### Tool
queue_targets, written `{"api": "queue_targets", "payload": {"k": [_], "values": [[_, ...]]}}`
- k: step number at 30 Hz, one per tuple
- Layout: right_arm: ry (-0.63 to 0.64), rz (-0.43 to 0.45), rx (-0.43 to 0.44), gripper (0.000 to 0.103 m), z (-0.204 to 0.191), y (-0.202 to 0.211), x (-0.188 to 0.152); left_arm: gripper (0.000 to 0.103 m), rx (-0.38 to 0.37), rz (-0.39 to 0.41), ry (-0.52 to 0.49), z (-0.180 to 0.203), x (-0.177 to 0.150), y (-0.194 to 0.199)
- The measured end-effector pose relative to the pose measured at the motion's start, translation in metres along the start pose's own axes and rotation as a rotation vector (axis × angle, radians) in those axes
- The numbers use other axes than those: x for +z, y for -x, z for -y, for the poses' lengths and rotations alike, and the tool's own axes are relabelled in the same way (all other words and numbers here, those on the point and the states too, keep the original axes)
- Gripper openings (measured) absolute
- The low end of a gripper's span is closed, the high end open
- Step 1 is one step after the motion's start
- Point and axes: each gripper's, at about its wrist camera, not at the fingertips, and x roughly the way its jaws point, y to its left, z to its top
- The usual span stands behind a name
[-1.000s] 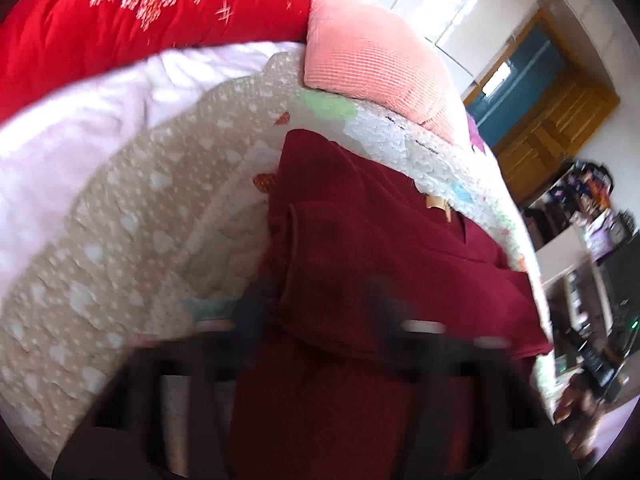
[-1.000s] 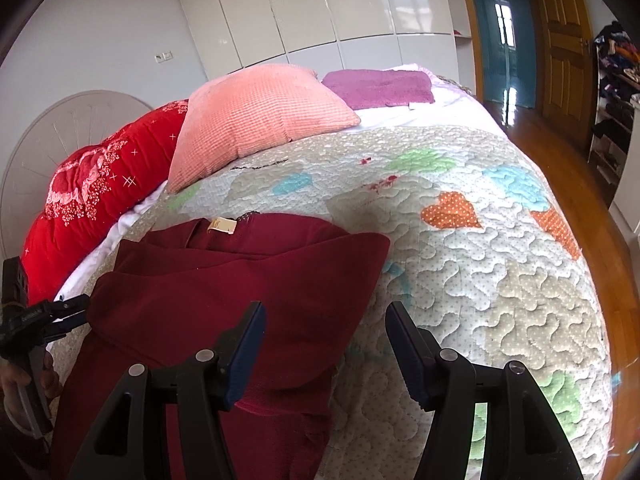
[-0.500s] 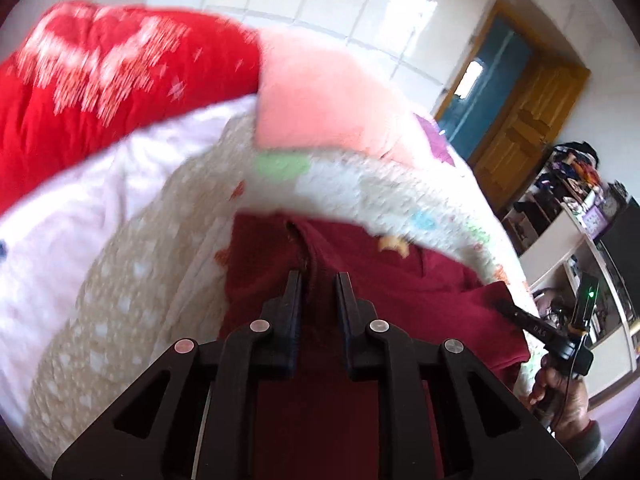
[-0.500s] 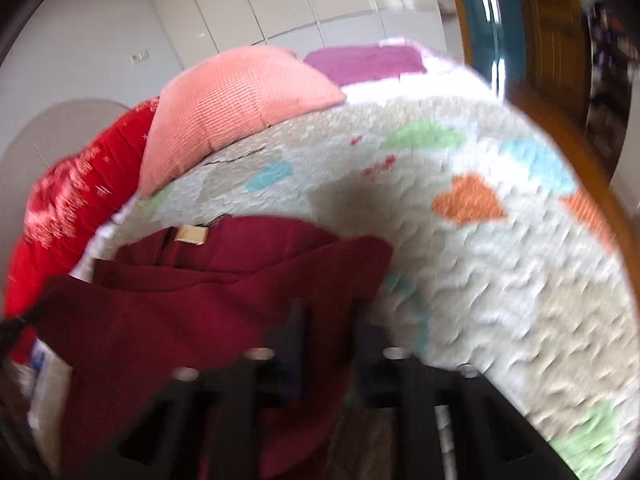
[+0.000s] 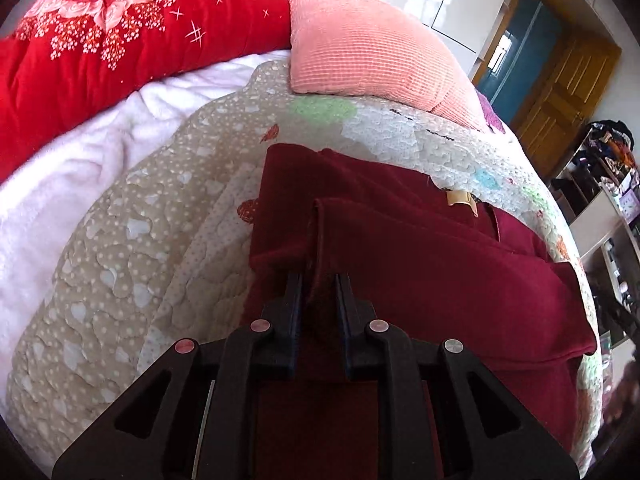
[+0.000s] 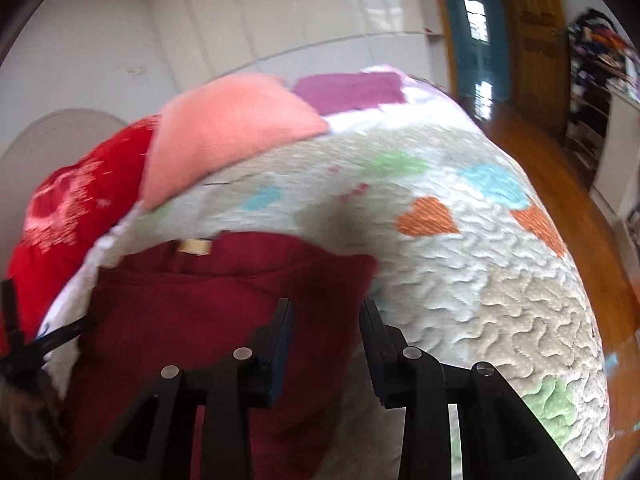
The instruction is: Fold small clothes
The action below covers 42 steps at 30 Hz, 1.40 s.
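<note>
One maroon garment (image 5: 420, 264) on quilted bed (image 5: 132, 248); left gripper (image 5: 318, 284) jaws pinch its fold, right gripper (image 6: 326, 316) jaws part-open astride its edge. Pink pillow (image 5: 360, 48) at 12 o'clock, red duvet (image 5: 88, 40) at 10.

- Left gripper (image 5: 318, 282): matte black plastic, two flat fingers (image 5: 294, 300) with blue inner edges, on angular arms with triangular cut-outs.
- Four round screw heads across its arms; the left three look pinkish, the right one silver.
- Right gripper (image 6: 326, 316): same black build, blue-edged fingers (image 6: 282, 320), four silver screw heads, slightly blurred.
</note>
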Motion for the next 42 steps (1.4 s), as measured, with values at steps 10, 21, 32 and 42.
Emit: {"api": "queue_targets", "payload": {"k": [10, 21, 32, 42], "values": [[0.169, -0.142, -0.073, 0.025, -0.013, -0.01, -0.056, 0.015, 0.011, -0.008, -0.015, 0.003, -0.006, 0.009], [0.128, -0.064, -0.026, 0.027, -0.032, 0.017, -0.038, 0.02, 0.059, 0.01, -0.025, 0.0, -0.011, 0.022], [0.115, -0.139, -0.061, 0.032, -0.041, -0.006, -0.045, 0.038, 0.082, -0.001, -0.06, 0.004, -0.018, 0.034], [0.14, -0.209, -0.029, 0.047, -0.06, 0.004, -0.082, 0.038, 0.071, -0.04, -0.08, 0.009, -0.035, 0.041]]}}
